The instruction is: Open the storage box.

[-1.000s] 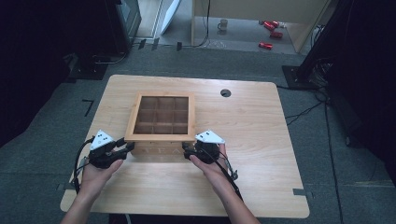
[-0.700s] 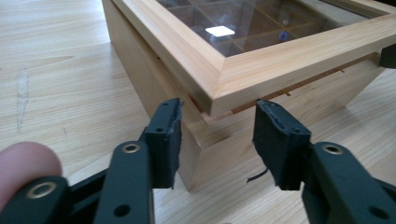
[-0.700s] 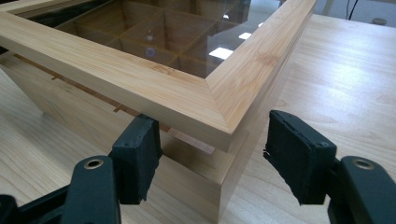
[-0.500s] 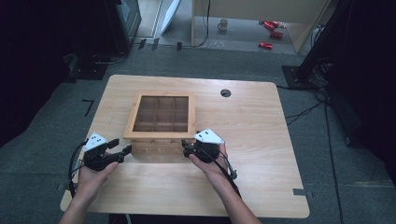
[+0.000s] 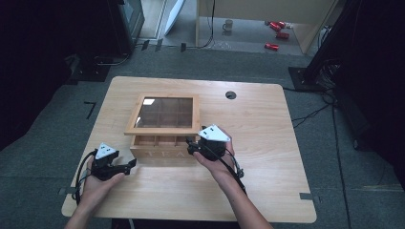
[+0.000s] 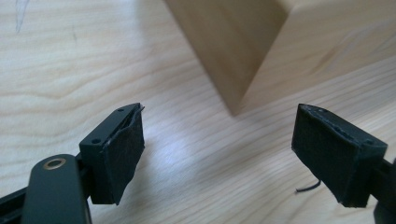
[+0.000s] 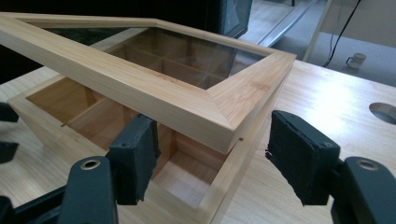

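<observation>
A wooden tea box (image 5: 157, 151) with several compartments stands on the table (image 5: 267, 143). Its glass-windowed lid (image 5: 162, 130) is tilted up at the front. My right gripper (image 5: 192, 145) is shut on the lid's front right corner and holds it raised; in the right gripper view the lid (image 7: 140, 88) sits between the jaws of my right gripper (image 7: 210, 158), above the box base (image 7: 56, 126). My left gripper (image 5: 130, 164) lies low, left of the box. Its jaws have just been opening, and my left gripper (image 6: 219, 149) has nothing between them; the box corner (image 6: 224, 51) stands just ahead.
A round cable hole (image 5: 230, 95) sits in the table's far right part. On the floor beyond the table are a mug (image 5: 228, 24) and red cans (image 5: 272, 46). Bare tabletop lies right of the box and along the near edge.
My left gripper has opened, let go of the box's front and dropped down and left toward the near edge. My right gripper has risen, lifting the lid's front edge off the box.
</observation>
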